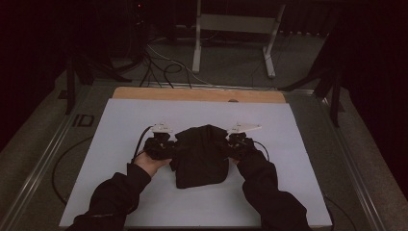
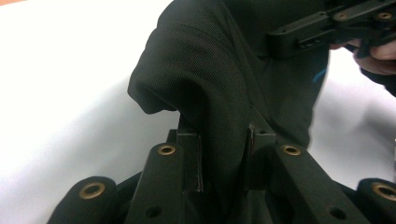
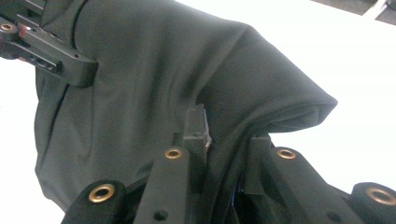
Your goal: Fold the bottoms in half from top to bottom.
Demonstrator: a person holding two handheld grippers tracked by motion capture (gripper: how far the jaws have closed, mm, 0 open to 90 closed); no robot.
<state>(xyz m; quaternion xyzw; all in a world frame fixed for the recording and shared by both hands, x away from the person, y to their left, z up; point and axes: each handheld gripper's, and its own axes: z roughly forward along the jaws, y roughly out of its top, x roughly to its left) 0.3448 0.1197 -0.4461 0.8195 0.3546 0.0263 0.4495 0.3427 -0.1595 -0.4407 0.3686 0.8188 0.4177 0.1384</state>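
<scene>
Gripping the cloth (image 1: 201, 155) from its two sides, the tongs stand level with each other across the white sheet (image 1: 120, 120), and that symmetry is what the coming move turns on. At the left, the left gripper (image 1: 166, 147) is clenched on the cloth's left edge; in the left gripper view a bunched fold (image 2: 224, 154) is seen pinched between the two black jaws. In the middle, the cloth lies as a dark, partly folded heap, held up in a ridge between the tongs, with its lower part resting on the sheet and hanging toward the person. Its long axis is judged to run away from the person, across the line that joins the tongs. At the right, the right gripper (image 1: 236, 144) is likewise clamped on the right edge, a fold (image 3: 229, 154) being caught between its jaws. Neither hand is nearer: each is at the cloth already, so any lift, spread or fold would have to be made by both together.

From the high view the whole outline of the cloth and its place near the sheet's centre are given, but the grip itself is lost in the dark. The pinch is shown closely in the two gripper views, along with the weave, a loose overhanging fold, and the opposite gripper (image 2: 327, 25) farther off.
</scene>
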